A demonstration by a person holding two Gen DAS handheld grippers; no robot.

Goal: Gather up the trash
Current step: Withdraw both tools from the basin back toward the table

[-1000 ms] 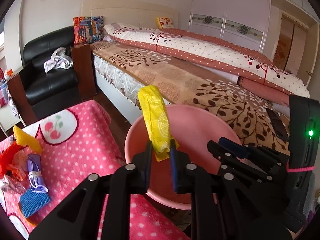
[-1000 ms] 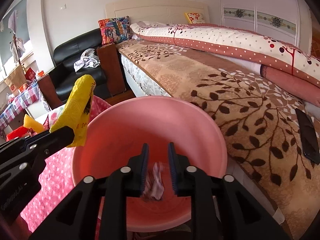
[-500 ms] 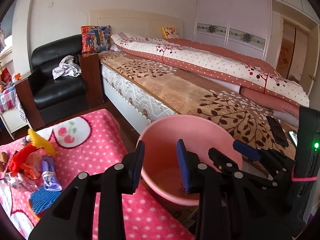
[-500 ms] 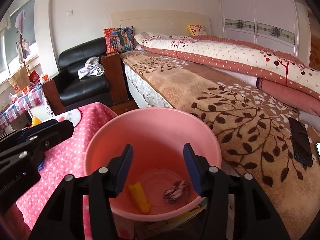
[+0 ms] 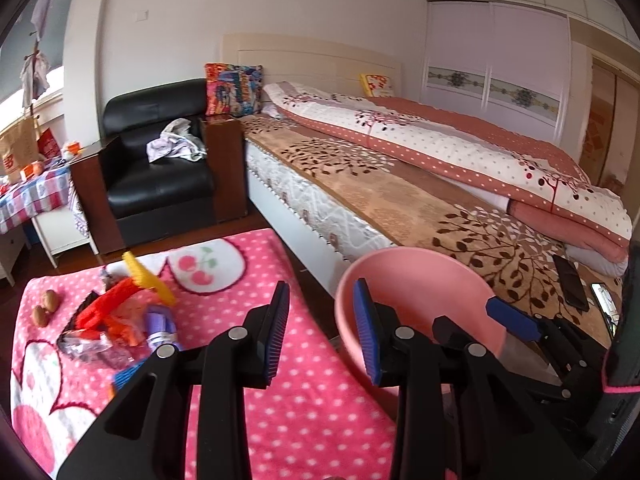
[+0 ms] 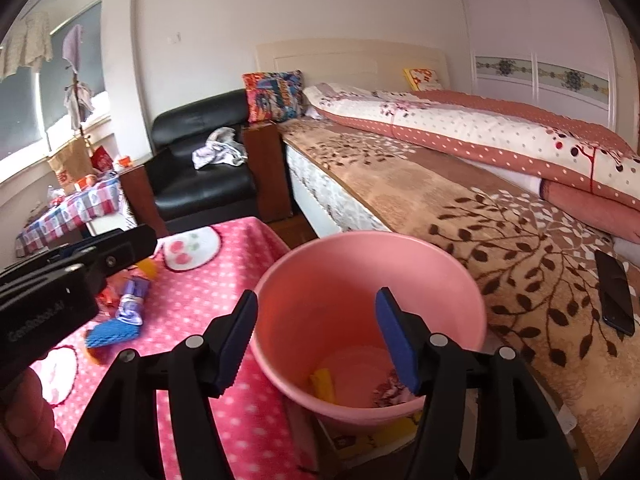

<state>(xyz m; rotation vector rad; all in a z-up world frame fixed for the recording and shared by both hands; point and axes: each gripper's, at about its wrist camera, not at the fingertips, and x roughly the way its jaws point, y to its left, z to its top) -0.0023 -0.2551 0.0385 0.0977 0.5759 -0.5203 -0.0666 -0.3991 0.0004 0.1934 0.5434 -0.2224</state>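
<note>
A pink bucket (image 5: 420, 256) (image 6: 360, 236) stands between the bed and the pink dotted table. In its bottom lie a yellow wrapper (image 6: 324, 384) and a crumpled patterned scrap (image 6: 390, 390). My right gripper (image 6: 318, 300) hangs above the bucket's near rim, its jaws opening with nothing between them. My left gripper (image 5: 322, 292) is open and empty over the table's edge, left of the bucket. A pile of trash lies on the table: a red wrapper (image 5: 108, 308), a yellow piece (image 5: 148, 276), a purple wrapper (image 5: 160, 324) (image 6: 132, 300) and a blue textured piece (image 6: 112, 334).
The bed (image 5: 400, 200) runs along the right, with a dark phone (image 6: 614, 292) on its blanket. A black armchair (image 5: 160, 176) and a checked side table (image 5: 32, 200) stand behind. Two nuts (image 5: 46, 306) lie at the table's left. A hand (image 6: 28, 420) holds the left gripper.
Both grippers opened and let go: the yellow wrapper and the crumpled scrap dropped into the bucket. Both grippers then drew back and up from it.
</note>
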